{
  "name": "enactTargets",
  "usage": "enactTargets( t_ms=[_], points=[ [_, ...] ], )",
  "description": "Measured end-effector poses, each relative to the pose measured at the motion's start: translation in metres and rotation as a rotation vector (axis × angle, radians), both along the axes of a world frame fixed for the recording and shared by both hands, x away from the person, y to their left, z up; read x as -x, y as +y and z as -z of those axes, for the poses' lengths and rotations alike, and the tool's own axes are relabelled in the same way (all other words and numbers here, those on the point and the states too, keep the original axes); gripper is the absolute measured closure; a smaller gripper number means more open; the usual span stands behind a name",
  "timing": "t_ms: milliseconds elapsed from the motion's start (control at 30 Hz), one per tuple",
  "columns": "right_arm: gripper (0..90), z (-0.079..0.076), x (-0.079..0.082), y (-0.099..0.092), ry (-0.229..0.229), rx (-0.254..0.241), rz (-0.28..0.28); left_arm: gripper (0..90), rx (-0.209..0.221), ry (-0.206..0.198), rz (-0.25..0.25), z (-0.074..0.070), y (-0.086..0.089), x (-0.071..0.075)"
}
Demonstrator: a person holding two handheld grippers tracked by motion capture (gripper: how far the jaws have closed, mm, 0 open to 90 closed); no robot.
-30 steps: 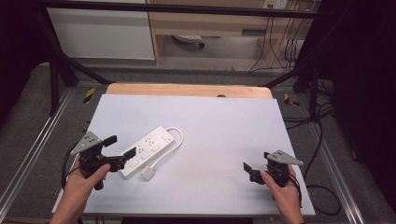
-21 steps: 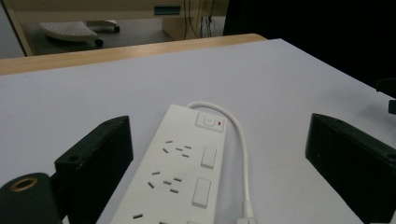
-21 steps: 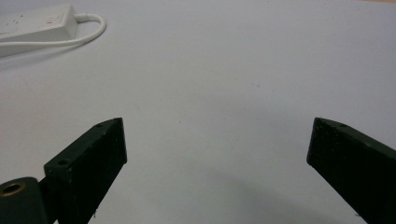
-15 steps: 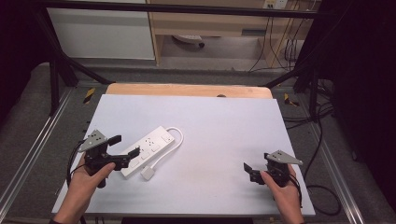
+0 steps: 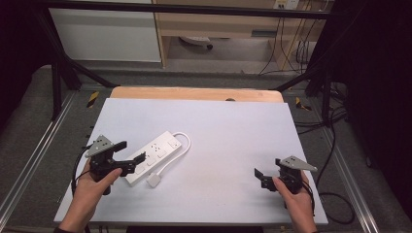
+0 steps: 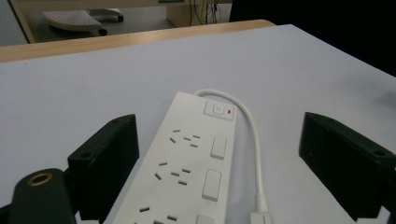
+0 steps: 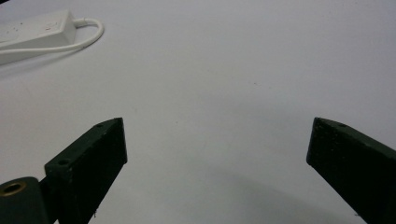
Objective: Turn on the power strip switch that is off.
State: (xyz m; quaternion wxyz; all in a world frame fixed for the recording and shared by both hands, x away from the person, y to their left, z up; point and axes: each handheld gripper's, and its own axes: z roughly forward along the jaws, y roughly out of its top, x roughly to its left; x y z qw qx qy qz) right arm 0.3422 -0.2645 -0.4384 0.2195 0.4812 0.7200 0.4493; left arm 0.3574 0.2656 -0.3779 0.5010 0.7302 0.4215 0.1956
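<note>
Since the left gripper (image 5: 130, 152) has its jaws spread wide on either side of the near end of the white plastic power strip (image 5: 154, 155), the step in hand looks like grabbing that strip across its width. To do it well, I'd drop the jaws level with the strip's flat sides before closing, keep the strip centred between them like it sits in the left gripper view, and stay clear of the thin white cord (image 6: 254, 154) running down one side so it doesn't get pinched in with the body. Nothing is clamped yet, both jaws stand off the plastic.

The strip lies flat and diagonal on the pale grey table top (image 5: 233, 126), left of centre, with its cord looping off the far end and coming back to a white plug (image 5: 154, 181) just beside the strip's near end.

The right gripper (image 5: 260, 175) sits well apart by the table's right near corner, jaws also wide, holding nothing.

Count: one power strip, one cord, one plug, two grippers, one table.
</note>
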Motion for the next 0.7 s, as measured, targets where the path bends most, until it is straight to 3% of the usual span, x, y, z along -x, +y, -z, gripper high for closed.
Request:
enactTargets(
  t_ms=[433,700],
  points=[
    [5.1,-0.0012,0.0008,0.0013,-0.008,-0.005,-0.008,15.4,0.005,0.011,-0.004,0.0052,-0.0015,-0.0054],
    [4.9,-0.0017,0.0007,0.0017,-0.018,-0.001,-0.013,28.6,-0.007,0.011,0.018,0.0072,-0.0045,-0.0067]
  ],
)
